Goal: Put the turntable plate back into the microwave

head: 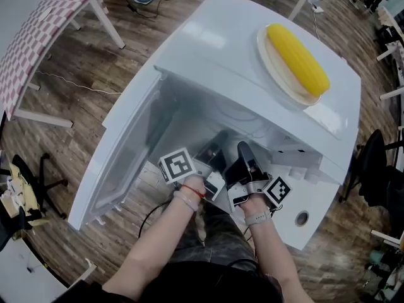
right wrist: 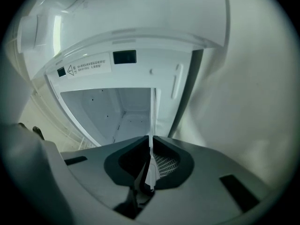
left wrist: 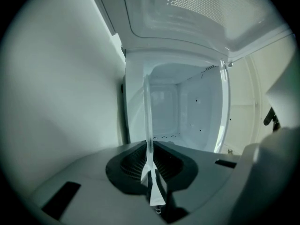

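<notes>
Plate (left wrist: 148, 121) was entering the open microwave (head: 208, 62), not yet seated.
Left gripper (left wrist: 151, 172) and right gripper (right wrist: 151, 159) jaws each clamped its rim; setting down and release remained.

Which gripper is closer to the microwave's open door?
Left. The left gripper is right beside the open door; the right gripper is farther, across the turntable plate both grip.
</notes>
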A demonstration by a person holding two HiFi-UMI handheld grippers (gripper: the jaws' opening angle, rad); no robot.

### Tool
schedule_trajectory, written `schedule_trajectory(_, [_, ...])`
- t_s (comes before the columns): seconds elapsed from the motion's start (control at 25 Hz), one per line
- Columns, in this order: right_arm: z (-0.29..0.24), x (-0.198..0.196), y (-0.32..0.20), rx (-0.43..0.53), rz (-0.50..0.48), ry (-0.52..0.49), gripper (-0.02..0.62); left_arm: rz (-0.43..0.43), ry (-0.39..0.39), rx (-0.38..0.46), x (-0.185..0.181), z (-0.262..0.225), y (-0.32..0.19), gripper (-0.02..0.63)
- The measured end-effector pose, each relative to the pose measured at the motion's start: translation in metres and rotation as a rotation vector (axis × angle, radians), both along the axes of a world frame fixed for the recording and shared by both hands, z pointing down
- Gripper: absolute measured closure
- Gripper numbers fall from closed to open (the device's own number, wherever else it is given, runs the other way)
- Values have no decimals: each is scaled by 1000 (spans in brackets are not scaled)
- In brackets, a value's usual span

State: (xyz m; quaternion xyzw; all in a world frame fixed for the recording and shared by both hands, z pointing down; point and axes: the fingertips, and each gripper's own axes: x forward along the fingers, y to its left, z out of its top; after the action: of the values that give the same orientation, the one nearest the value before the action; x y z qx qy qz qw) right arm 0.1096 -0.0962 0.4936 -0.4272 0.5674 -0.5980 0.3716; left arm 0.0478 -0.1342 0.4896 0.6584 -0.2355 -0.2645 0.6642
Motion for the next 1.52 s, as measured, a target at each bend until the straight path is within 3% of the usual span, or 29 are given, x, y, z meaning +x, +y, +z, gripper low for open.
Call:
schedule_trajectory(0.24, [3,-3,7,-7,-22,11,555,1,10,5,-2,-2,12,565])
schedule_trajectory(0.68, [3,-10,22,-12,-76,35,571,27,-112,38,-13,5,38,575])
schedule_trajectory(1.04, [-3,-20,39,3,-144,57,575,20,-137,76,-17,-7,51,595])
schedule_trajectory(1.52, [-3,-30,59,4,-225,59,575,-24,-148,49,-23,-5,71,595])
